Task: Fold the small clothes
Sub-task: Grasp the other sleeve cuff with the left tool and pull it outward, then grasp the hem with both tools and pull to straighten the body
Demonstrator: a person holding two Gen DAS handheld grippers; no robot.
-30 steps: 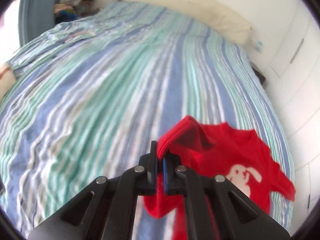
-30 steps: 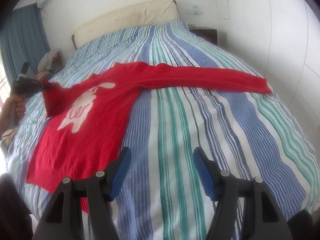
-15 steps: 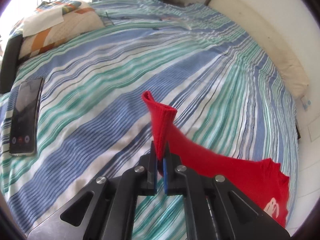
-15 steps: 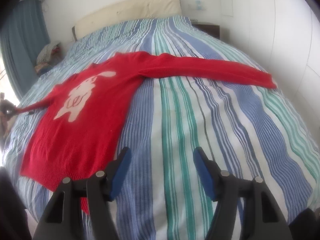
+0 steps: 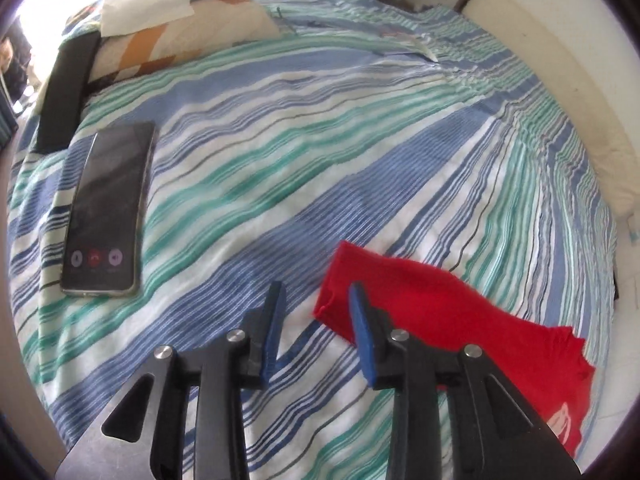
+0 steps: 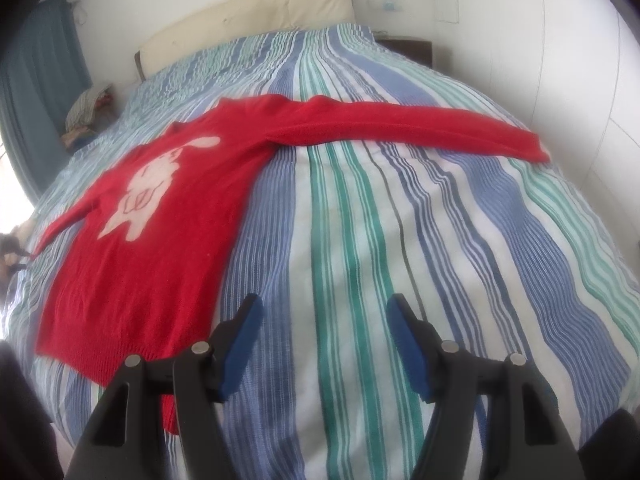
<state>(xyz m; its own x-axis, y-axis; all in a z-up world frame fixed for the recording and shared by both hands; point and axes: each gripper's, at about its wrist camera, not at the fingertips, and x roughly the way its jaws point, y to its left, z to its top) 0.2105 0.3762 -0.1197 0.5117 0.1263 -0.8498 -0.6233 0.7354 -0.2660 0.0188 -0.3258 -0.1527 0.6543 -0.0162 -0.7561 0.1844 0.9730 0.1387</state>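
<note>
A phone (image 5: 106, 208) lies on the striped bedspread (image 5: 280, 152), off to the left of the left gripper (image 5: 318, 320). Its jaws have just been opening and nothing sits between them; the sleeve (image 5: 400, 292) of the red sweater (image 6: 152, 216) lies flat just beside the right-hand pad. The right gripper (image 6: 322, 344) hangs open and empty over bare stripes, the sweater's hem near its left finger.

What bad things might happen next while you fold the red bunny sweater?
The phone lies on the bedspread near the left gripper, so a swing might knock it. The sweater hangs slightly over the bed edge by the right gripper and may slide. The long sleeve could bunch when folded.
</note>
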